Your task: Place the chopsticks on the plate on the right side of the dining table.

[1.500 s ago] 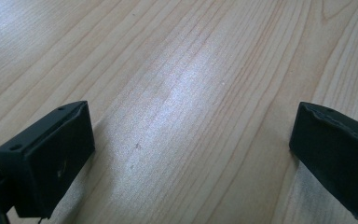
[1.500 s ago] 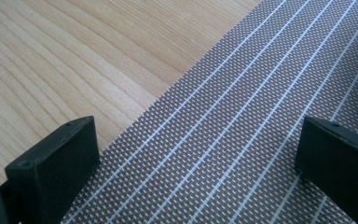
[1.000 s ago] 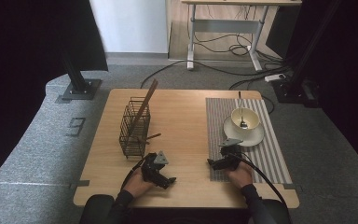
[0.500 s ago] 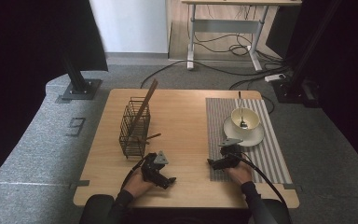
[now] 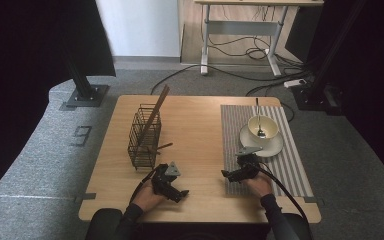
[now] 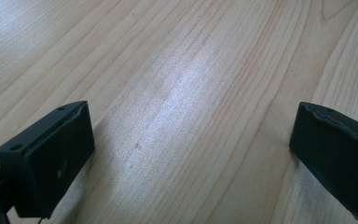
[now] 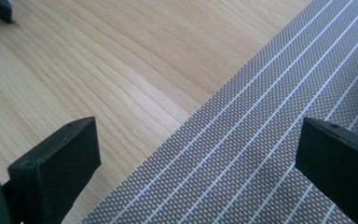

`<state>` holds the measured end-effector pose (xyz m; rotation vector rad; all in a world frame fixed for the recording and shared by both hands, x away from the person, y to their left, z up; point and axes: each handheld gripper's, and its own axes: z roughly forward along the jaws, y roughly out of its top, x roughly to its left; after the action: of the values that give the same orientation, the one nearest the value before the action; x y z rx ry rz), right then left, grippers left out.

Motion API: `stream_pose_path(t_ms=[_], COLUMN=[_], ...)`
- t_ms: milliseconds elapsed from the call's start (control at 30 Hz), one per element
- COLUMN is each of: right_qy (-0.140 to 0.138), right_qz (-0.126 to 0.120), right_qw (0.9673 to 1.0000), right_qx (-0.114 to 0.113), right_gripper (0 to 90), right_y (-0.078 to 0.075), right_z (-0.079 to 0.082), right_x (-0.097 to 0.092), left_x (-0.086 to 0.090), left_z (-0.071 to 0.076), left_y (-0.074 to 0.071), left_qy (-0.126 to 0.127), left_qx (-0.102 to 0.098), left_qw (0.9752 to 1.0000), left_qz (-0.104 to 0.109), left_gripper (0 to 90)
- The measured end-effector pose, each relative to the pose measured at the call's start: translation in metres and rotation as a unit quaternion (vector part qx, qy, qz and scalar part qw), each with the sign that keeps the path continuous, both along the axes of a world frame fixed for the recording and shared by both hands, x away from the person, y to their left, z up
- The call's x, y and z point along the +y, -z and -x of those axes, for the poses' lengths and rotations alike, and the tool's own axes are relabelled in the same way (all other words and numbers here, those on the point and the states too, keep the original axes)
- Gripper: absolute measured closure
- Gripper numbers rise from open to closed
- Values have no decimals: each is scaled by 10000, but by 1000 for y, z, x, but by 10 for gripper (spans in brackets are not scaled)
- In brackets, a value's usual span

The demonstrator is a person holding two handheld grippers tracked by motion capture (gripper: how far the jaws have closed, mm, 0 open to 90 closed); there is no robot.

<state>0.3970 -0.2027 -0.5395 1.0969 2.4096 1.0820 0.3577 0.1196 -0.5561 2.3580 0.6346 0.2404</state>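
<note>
Both the left gripper [image 5: 179, 191] and right gripper [image 5: 228, 174] rest near the table's [image 5: 195, 125] front edge, jaws spread and empty, so nothing looks begun: the cup [image 5: 262, 127], apparently holding a spoon, sits untouched on its saucer [image 5: 275, 148] just beyond the right one.

One wire basket [image 5: 144, 136], one cup [image 5: 262, 127], one saucer [image 5: 275, 147], one striped mat [image 5: 292, 167], two grippers.

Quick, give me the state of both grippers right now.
Left gripper: open, holding nothing, over the light wooden table.
Right gripper: open, holding nothing, over the edge of the grey striped placemat.
</note>
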Motion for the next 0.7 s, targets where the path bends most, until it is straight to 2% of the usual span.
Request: stream_pose_path(t_ms=[200, 333, 700], right_qy=[-147, -240, -459], right_qz=[-74, -10, -66], right_qw=[9999, 9997, 9989], right_qx=[-28, -55, -61], right_gripper=[10, 10, 8], right_y=[-14, -18, -36], right_z=[4, 5, 6], right_x=[6, 9, 21], left_x=[0, 0, 0], left_z=[0, 0, 0], left_y=[0, 0, 0], left_qy=[2, 4, -2], left_qx=[0, 1, -4], left_qw=[10000, 10000, 10000], left_qz=[1, 1, 17], left_gripper=[0, 0, 0])
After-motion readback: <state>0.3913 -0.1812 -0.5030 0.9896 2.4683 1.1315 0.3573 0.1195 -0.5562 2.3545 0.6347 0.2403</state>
